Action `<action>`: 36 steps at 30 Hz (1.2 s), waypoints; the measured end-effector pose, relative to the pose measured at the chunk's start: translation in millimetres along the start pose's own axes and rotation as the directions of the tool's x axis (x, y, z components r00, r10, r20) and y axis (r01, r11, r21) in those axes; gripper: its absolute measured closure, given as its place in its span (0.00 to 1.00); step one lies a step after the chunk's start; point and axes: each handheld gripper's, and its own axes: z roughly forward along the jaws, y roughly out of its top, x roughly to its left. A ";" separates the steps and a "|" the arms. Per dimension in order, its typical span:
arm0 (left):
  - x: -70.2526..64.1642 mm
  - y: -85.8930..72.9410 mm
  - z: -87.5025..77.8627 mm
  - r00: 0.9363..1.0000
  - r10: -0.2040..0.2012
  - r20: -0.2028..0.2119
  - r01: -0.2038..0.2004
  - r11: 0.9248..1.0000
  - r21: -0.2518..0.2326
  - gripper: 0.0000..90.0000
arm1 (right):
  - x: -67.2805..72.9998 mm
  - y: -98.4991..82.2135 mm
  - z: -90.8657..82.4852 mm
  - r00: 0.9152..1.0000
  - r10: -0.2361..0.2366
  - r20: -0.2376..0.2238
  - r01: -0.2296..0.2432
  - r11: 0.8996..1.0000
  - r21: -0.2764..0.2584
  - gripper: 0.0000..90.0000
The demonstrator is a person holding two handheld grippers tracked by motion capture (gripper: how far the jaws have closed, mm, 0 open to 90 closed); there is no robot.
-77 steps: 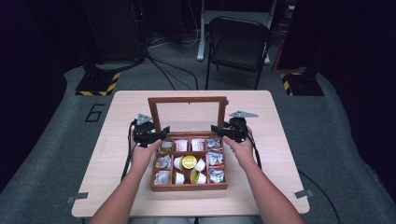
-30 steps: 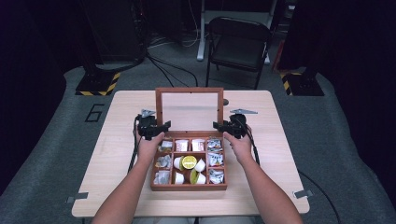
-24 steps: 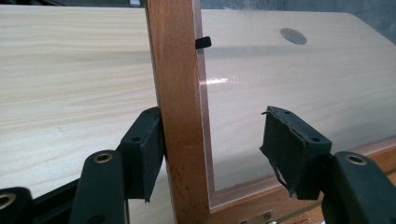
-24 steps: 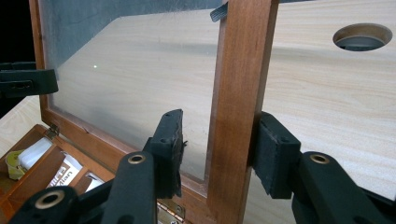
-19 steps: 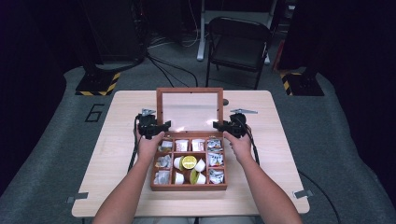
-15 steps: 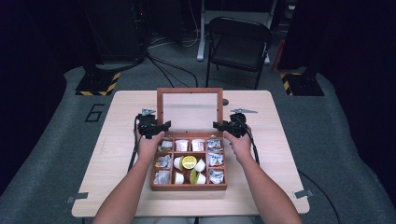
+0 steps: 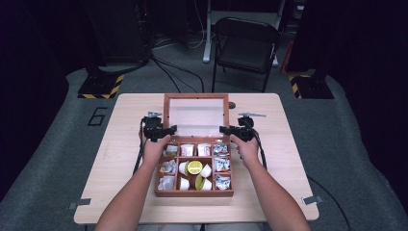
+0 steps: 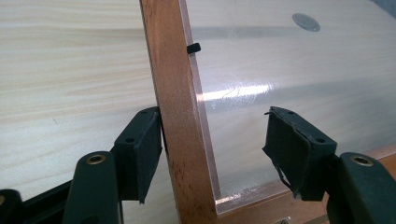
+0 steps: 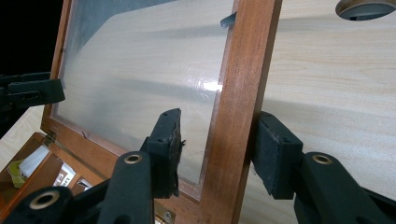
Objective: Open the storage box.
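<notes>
We have the wooden box with small compartments (image 7: 194,191) sitting in the middle of the pale wooden table (image 7: 288,159), its glass-paned wooden lid (image 7: 196,114) swung up and standing open at the back. The left gripper (image 7: 169,130) straddles the lid's left rail, and its jaws have just been opening — in the left gripper view one pad (image 8: 140,149) rests against the wood while the other stands off over the glass, so that grip is released. The right gripper (image 7: 226,129) brackets the right rail (image 9: 238,116); one pad (image 9: 275,154) touches the outer face, the inner one (image 9: 167,149) shows a slim gap, so we read it as barely let go.

The risk now, as we judge it — the lid has nothing pinching it. If the hinges don't hold it past upright, it could drop forward onto the sachets and round pods (image 7: 195,167). A pad dragging on a rail as we pull away could tip it too, or shift the box.
</notes>
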 end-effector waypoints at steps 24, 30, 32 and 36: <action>6.6 -2.9 6.5 0.998 -0.062 0.022 0.061 0.998 0.024 0.41 | -8.3 -1.0 7.5 0.998 0.065 -0.022 -0.065 0.998 0.020 0.59; 9.3 -4.4 8.0 0.996 -0.078 0.033 0.077 0.997 0.032 0.41 | -10.1 -2.0 9.4 0.996 0.081 -0.025 -0.080 0.997 0.023 0.59; 10.1 -4.8 8.6 0.996 -0.079 0.036 0.078 0.996 0.034 0.40 | -10.5 -2.5 10.2 0.996 0.086 -0.026 -0.086 0.996 0.023 0.59; 11.3 -5.3 9.6 0.995 -0.088 0.042 0.086 0.995 0.041 0.40 | -11.1 -2.7 11.3 0.995 0.100 -0.028 -0.099 0.995 0.028 0.59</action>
